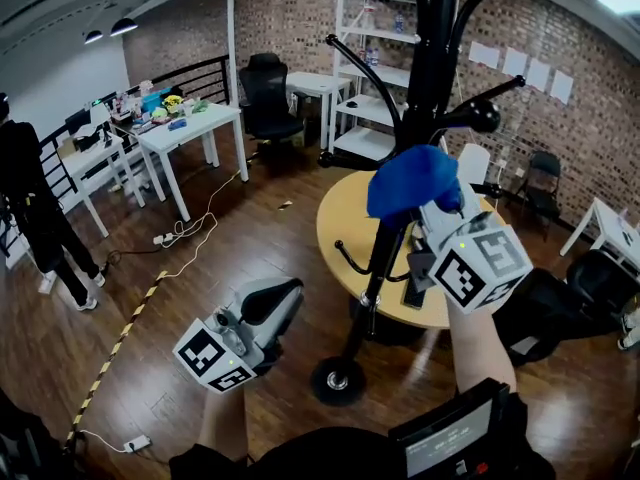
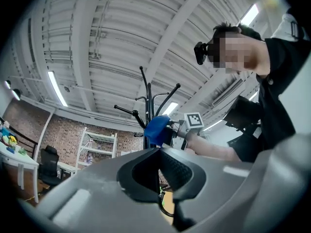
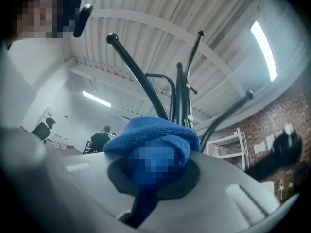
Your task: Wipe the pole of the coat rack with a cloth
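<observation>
While it carries nothing, left gripper (image 1: 275,303): jaws closed on themselves, held low, left of the rack and well apart from the pole.
Rack base (image 1: 337,379): on the floor, just in front of the round desk (image 1: 345,218), between the two grippers in the head view.
Pole (image 1: 428,68): black, long axis vertical. It runs from the base up past the hooks and out of the top of the head view.
Cloth (image 1: 410,180): blue, bunched, at about mid-height on the pole below the hook cluster. It is against the pole or just beside it; contact can't be confirmed.
Right gripper (image 1: 430,208): clamped on the cloth, raised. In the right gripper view the pole rises directly behind the cloth, so it sits straight ahead of the jaws.
Nearer arm: right, by a wide margin.
Key relation: the cloth sits on the pole's near side, so the stroke should run along the vertical axis, up toward the hooks or down toward the base.
Risk (judgement): hook arms just above could snag the cloth on an upstroke.
</observation>
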`<state>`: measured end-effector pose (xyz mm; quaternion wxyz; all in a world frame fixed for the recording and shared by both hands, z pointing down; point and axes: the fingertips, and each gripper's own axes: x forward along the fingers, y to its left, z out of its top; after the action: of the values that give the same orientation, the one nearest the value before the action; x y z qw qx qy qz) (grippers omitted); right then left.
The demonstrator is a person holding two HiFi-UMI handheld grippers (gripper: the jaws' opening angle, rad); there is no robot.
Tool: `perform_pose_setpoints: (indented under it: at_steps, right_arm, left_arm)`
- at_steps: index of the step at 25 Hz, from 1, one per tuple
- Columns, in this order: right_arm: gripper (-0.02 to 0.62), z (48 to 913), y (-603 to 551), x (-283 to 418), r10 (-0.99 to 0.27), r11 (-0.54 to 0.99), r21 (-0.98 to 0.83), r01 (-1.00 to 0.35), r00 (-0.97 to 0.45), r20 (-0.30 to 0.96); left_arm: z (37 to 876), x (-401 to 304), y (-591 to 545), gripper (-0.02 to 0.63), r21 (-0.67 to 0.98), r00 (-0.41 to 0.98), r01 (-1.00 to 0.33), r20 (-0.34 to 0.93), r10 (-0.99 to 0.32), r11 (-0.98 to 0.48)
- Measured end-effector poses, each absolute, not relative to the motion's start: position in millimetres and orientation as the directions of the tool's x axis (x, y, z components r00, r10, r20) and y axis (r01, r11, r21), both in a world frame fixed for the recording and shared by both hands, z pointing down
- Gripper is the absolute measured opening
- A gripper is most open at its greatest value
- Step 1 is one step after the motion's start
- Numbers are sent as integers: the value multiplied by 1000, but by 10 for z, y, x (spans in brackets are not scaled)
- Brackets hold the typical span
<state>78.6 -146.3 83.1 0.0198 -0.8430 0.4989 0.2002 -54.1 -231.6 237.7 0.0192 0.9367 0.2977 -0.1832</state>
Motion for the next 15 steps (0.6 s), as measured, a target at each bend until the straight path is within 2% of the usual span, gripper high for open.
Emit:
perform_pose_setpoints:
  at_steps: [3,8,10,12,15]
  right_arm:
    - [23,423,-1386,479,-825,-493,221,-842,372,-426]
    - [23,-11,-1216,-444,-817,-380,338,-861,141,-558]
    - [23,-103,-1143,-654,-810,-367,381,-848,90,-579]
    - [23,-89,-1115,-605,-810,-388,394,-833,104,-578]
    - [22,93,-1196,-139,-816,-433,312,-846,221,-533]
  left_arm:
    - [2334,-575,-2319,-8,-92,750,564,-359,556,-821]
    - [2269,-588,-2313,-8,-129,743,565,-350,571,-815]
    - [2250,-572,-2288,-8,-133,739,567,-354,573,-813]
    - [2249,-563,-2244,-8,-137,734,573,-354,580,-808]
    - [2239,-559,-2198,-8,-139,728,582,-350,589,-801]
